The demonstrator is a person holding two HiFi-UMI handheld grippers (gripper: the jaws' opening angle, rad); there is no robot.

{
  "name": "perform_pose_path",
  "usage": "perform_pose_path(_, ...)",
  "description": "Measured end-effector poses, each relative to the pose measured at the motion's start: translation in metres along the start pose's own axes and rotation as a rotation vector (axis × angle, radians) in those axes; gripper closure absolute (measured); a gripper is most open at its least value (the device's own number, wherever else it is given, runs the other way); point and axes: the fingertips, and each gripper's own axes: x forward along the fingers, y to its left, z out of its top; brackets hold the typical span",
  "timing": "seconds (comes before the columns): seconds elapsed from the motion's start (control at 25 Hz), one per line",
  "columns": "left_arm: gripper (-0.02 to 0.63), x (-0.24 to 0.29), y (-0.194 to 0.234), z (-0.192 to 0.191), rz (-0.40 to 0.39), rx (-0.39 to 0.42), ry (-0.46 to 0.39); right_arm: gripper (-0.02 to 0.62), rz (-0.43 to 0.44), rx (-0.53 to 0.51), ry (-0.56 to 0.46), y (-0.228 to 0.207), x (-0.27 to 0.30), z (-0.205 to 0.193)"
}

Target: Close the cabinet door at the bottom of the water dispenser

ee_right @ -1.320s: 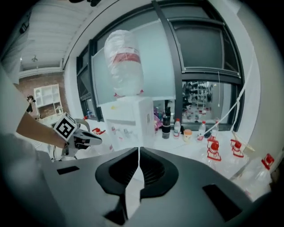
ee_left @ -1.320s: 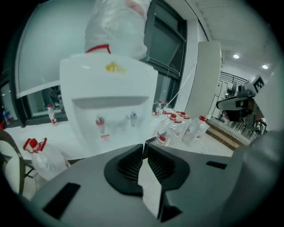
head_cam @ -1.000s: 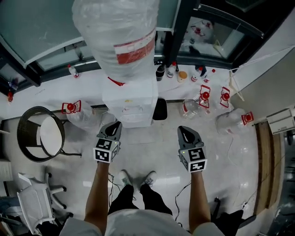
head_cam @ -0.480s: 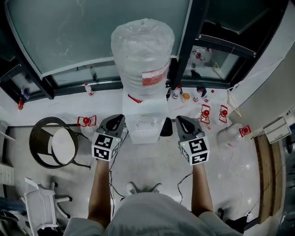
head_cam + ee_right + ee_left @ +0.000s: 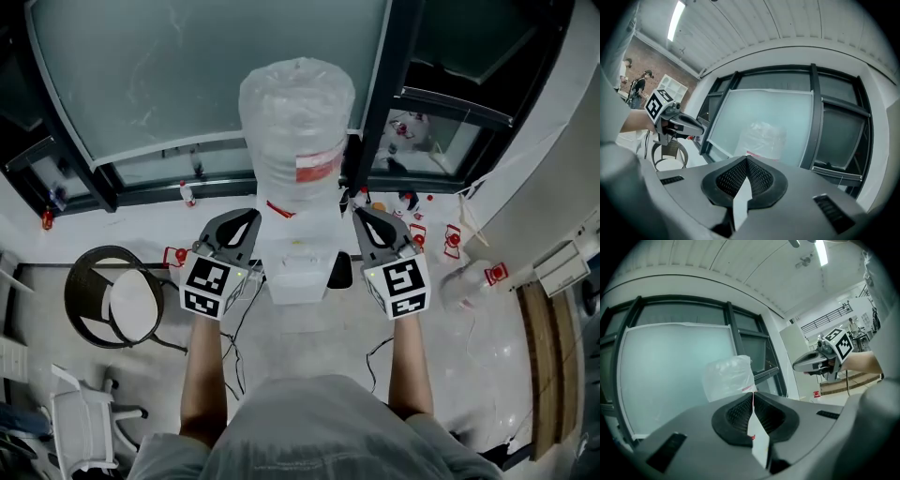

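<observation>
Stance | I am holding left gripper and right gripper pressed together, empty, before the water dispenser | cabinet door sitting unseen at its base | I am planning: lowering, pushing squarely.

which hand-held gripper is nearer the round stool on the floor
Left. The left hand-held gripper flanks the water dispenser on the side toward the round stool; the right hand-held gripper flanks its far side.

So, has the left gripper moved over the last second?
Yes. The left gripper was below the water dispenser in the head view. Now it sits beside the dispenser's white body, at its left, further up the picture.
</observation>
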Motion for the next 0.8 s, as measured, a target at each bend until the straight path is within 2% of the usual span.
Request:
perform_pose_path(0.4, 0.578, -0.008, -0.011, 0.033, -0.027, 0.038, -0.047, 0.568, -0.002, -0.051, -0.054, -0.001, -0.016, 0.031)
perform_pose_path(0.8, 0.578, -0.009, -0.018, 0.025, -0.043, 0.041, -0.028, 0.568, 0.005, -0.053, -0.019, 0.003, -0.018, 0.015)
